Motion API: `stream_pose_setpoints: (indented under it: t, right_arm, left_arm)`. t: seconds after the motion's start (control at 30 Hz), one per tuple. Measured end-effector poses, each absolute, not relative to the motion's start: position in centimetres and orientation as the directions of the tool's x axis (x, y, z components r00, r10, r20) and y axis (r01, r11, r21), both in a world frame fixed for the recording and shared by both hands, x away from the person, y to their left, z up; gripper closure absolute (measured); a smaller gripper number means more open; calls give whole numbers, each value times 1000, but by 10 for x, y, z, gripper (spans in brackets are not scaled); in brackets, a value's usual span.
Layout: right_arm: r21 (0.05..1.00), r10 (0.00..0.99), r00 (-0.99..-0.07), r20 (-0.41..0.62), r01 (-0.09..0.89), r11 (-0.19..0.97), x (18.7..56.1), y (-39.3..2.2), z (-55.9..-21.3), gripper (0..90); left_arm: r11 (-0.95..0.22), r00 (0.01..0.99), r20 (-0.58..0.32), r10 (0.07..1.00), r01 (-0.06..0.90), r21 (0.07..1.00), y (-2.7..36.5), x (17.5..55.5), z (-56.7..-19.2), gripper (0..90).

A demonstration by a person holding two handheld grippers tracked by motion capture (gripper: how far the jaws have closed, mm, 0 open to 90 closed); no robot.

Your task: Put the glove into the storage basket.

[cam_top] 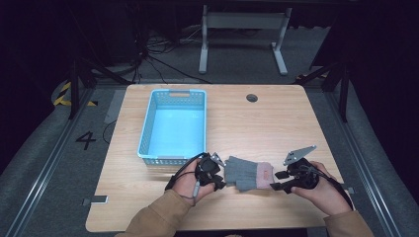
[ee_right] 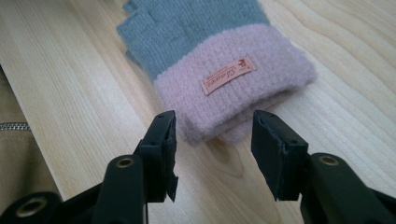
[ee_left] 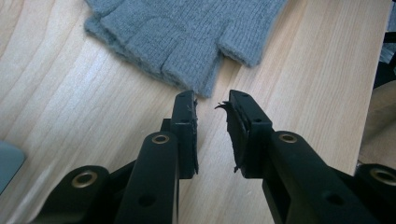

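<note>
A grey fingerless knit glove (cam_top: 247, 173) with a pink cuff and a small orange label lies flat on the wooden table (cam_top: 276, 123), near its front edge and between the two hands. My left gripper (cam_top: 221, 178) points at the glove's finger ends. In the left gripper view its jaws (ee_left: 212, 100) stand apart with nothing between them, just short of the grey knit (ee_left: 187, 32). My right gripper (cam_top: 276, 181) faces the cuff end. In the right gripper view its jaws (ee_right: 215, 122) are open on either side of the pink cuff's edge (ee_right: 233, 93), and the pads do not press on it.
A light blue plastic basket (cam_top: 148, 123) stands on the left half of the table, its near wall just behind my left hand. A round cable hole (cam_top: 252, 98) sits near the far edge. Tan sleeves come in from the bottom.
</note>
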State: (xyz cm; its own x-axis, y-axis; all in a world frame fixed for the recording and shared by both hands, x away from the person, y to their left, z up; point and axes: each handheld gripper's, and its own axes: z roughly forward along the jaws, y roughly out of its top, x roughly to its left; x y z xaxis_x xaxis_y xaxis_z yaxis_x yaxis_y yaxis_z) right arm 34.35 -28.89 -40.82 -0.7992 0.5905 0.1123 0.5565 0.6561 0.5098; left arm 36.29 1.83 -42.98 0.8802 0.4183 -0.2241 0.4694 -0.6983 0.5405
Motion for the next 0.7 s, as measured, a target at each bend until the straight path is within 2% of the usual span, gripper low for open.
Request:
stream_pose_setpoints:
  t: [0.7]
  right_arm:
    - [492, 581, -807, 109, 551, 674, 341, -286, -416, 549]
  left_arm:
    - [-720, 875, -209, 437, 479, 502, 5, 371, -444, 768]
